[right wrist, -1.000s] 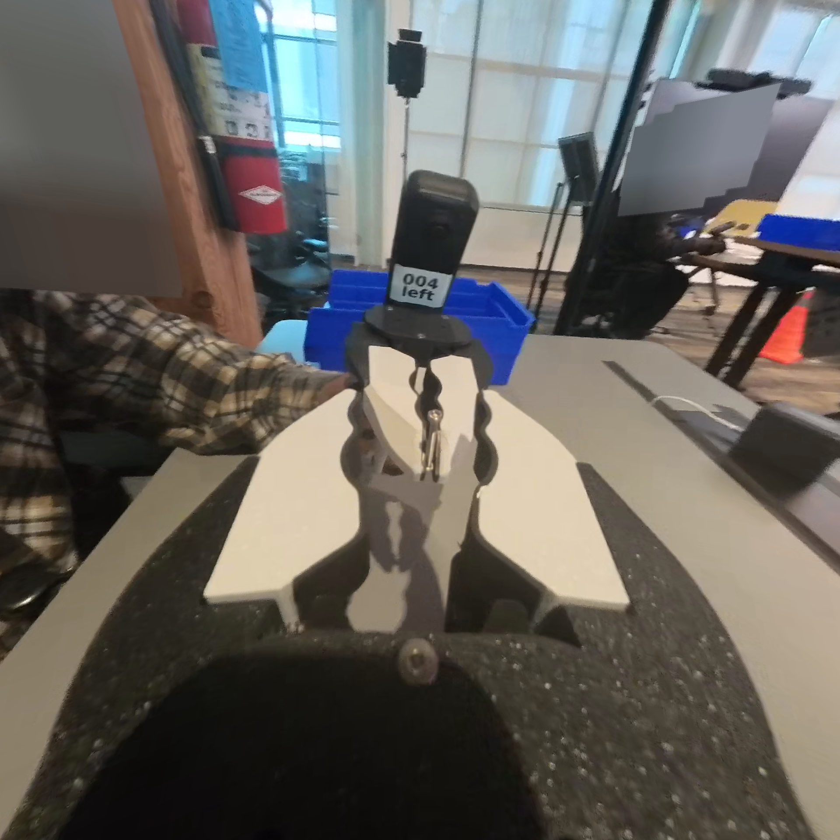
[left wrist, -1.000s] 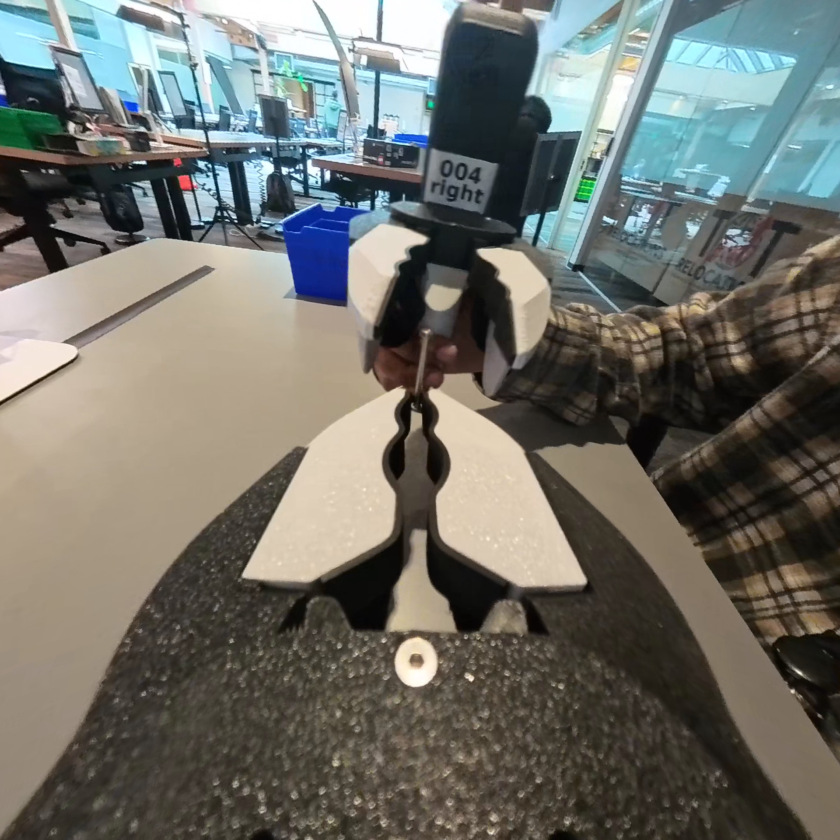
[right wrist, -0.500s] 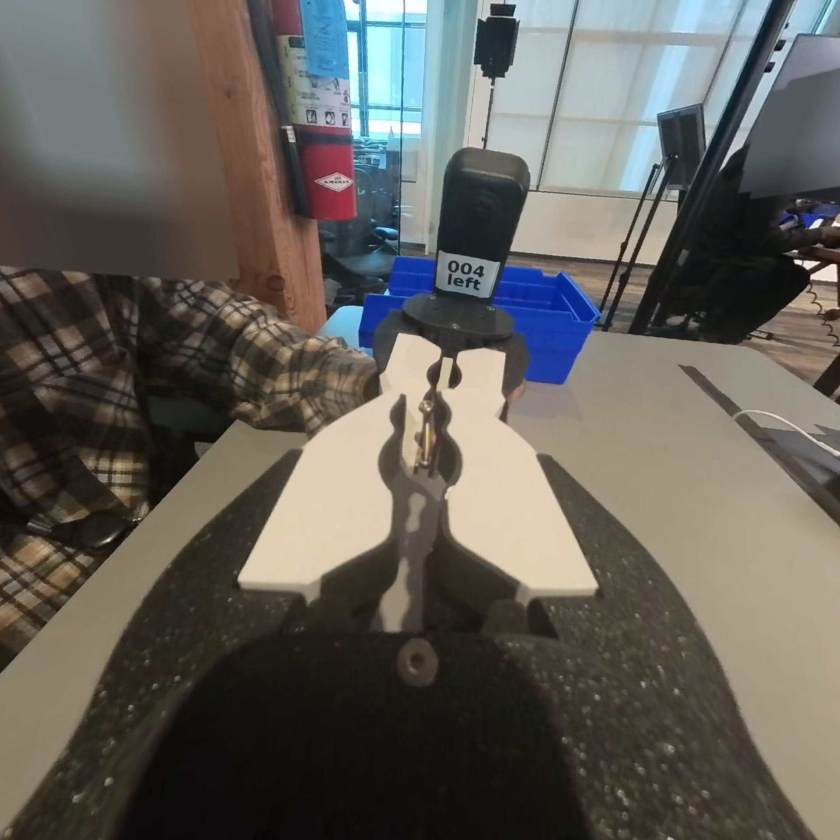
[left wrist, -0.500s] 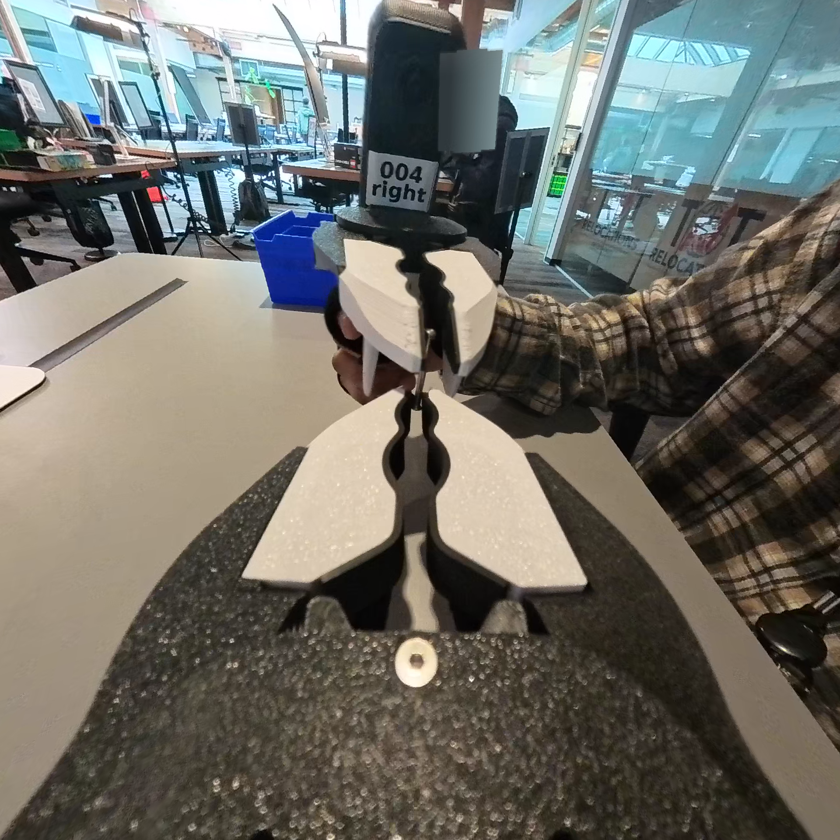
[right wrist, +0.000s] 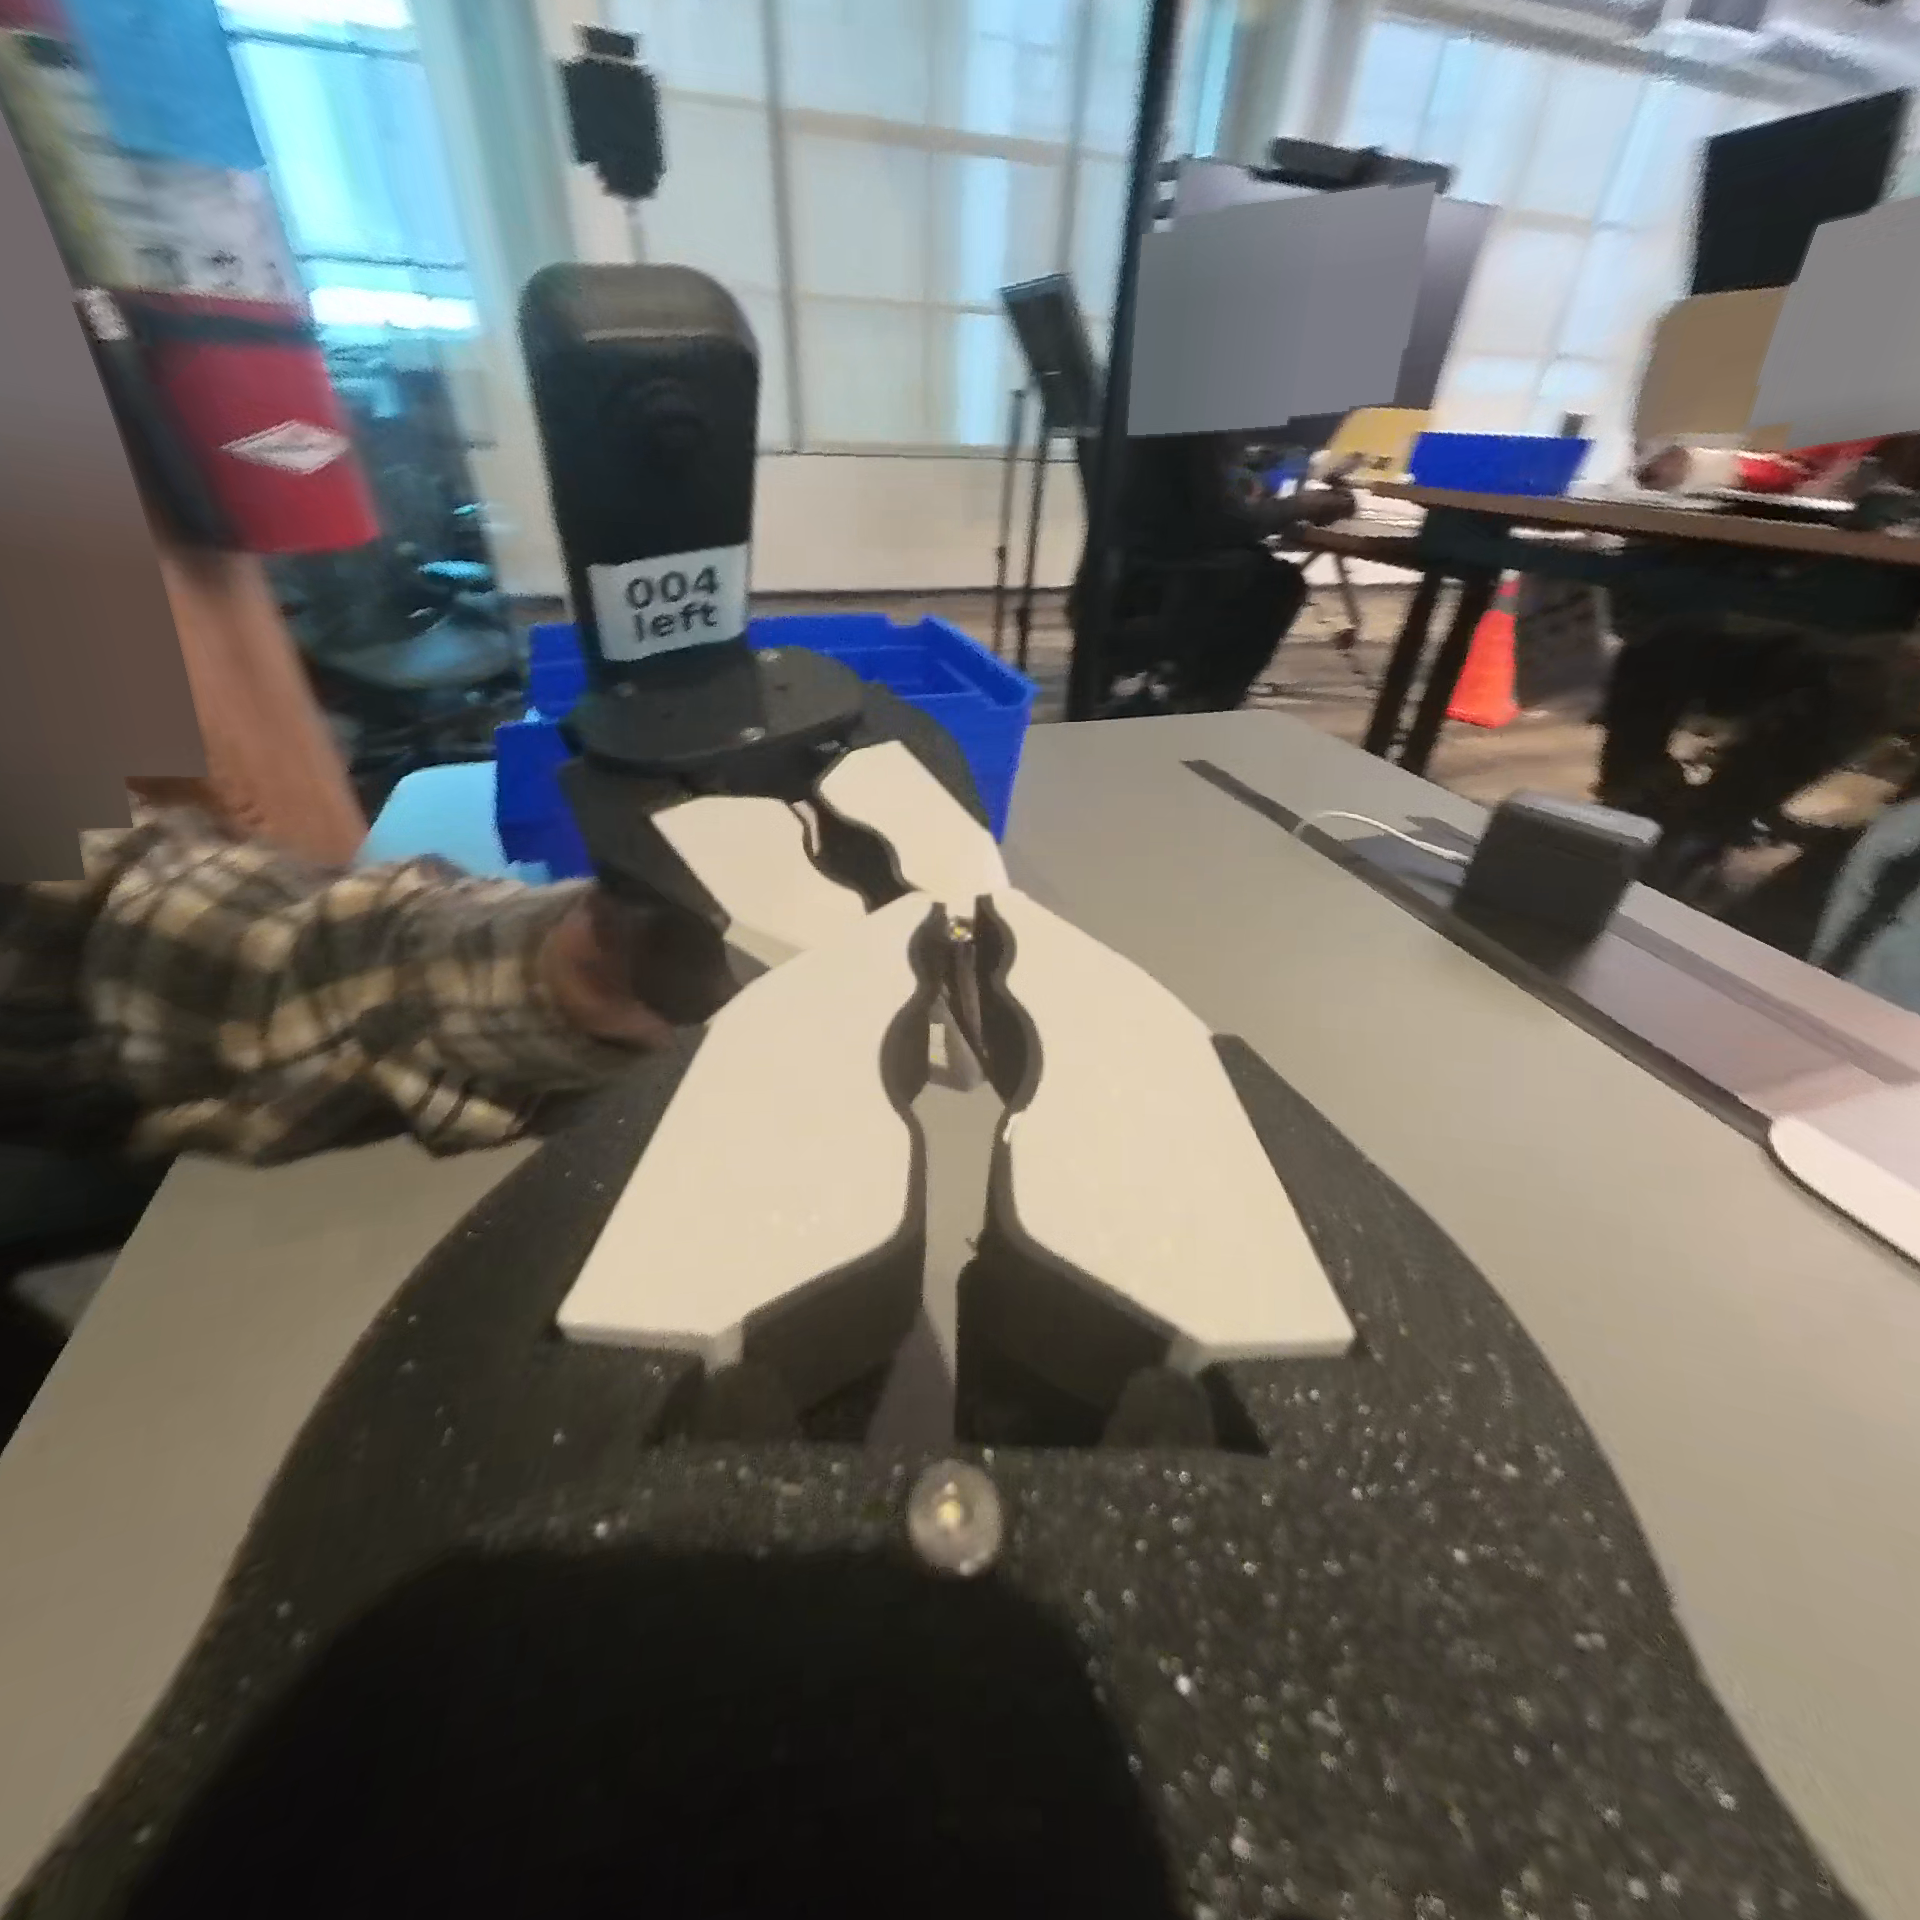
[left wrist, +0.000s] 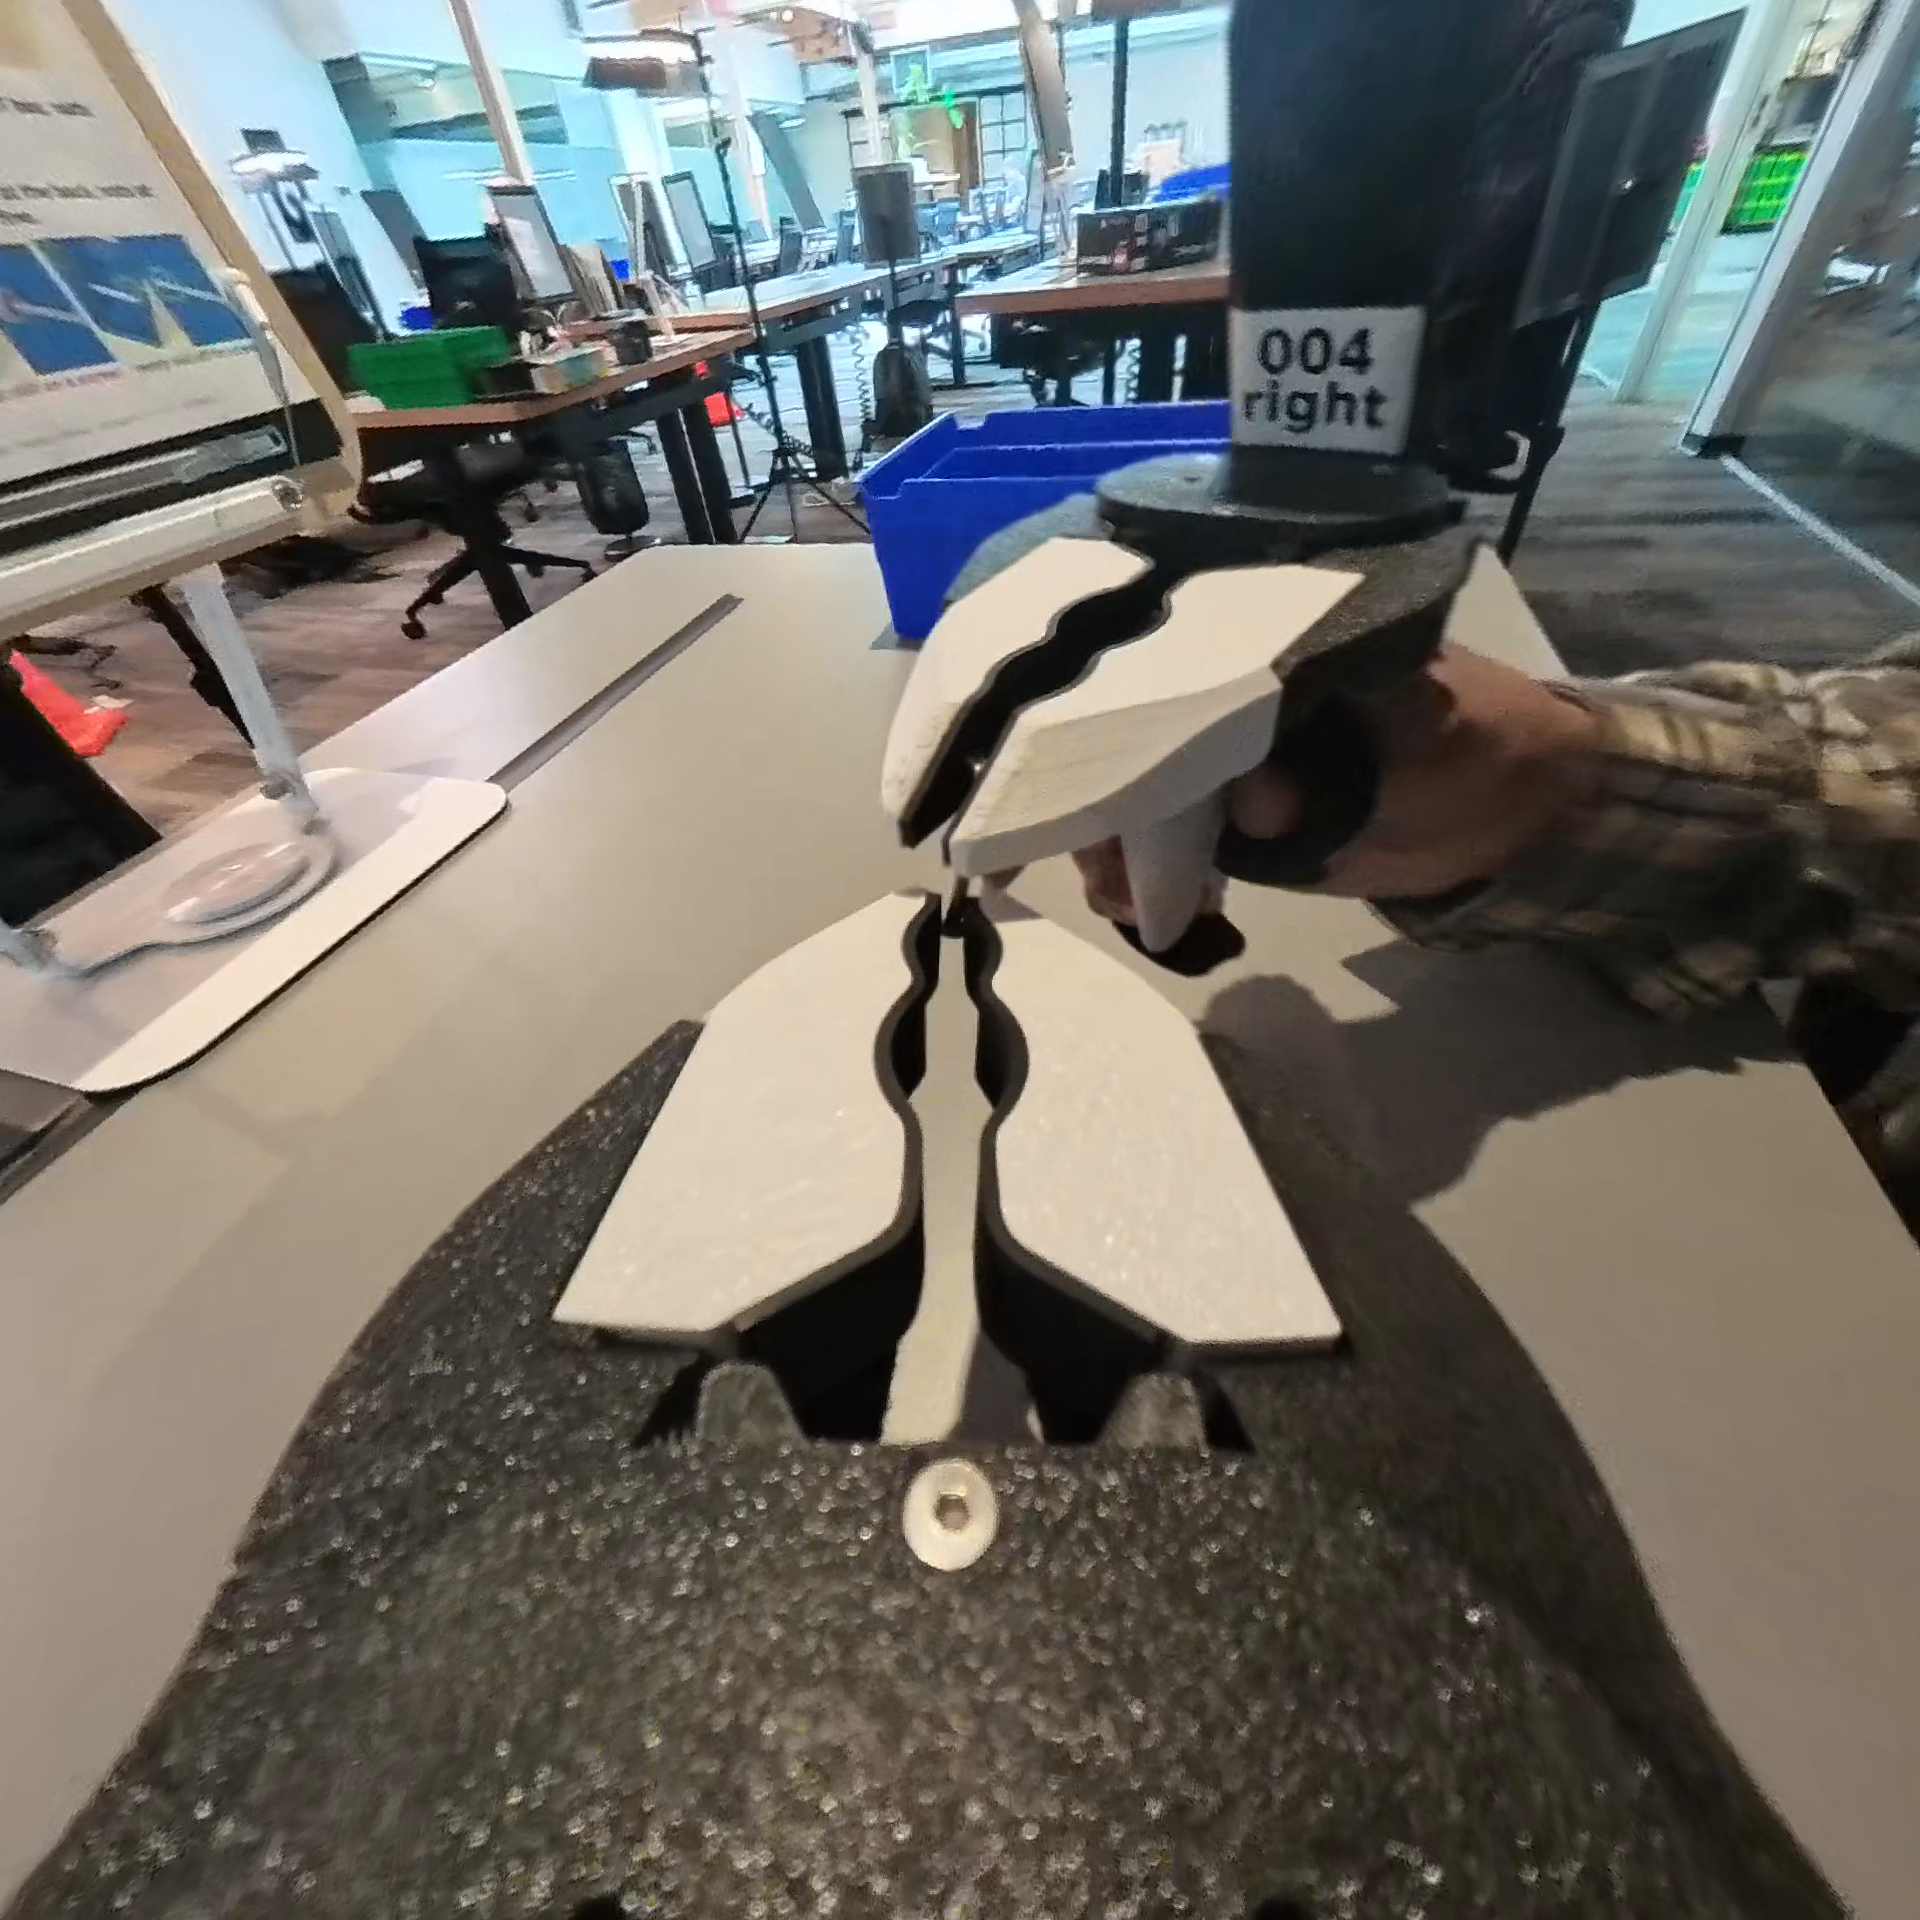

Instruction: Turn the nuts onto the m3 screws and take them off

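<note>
My right tongs (right wrist: 961, 930) clench the screw (right wrist: 964, 997), lengthwise toward twelve o'clock; my left tongs (left wrist: 948, 909) pinch its far tip, seemingly the nut.

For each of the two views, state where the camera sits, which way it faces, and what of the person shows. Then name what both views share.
Left wrist view: sits on the left claw, faces the right claw tip to tip over the grey table; a hand and plaid sleeve show.
Right wrist view: sits on the right claw, faces the left claw; a plaid sleeve shows.
Shared: both claws, the table, the blue bin.
</note>
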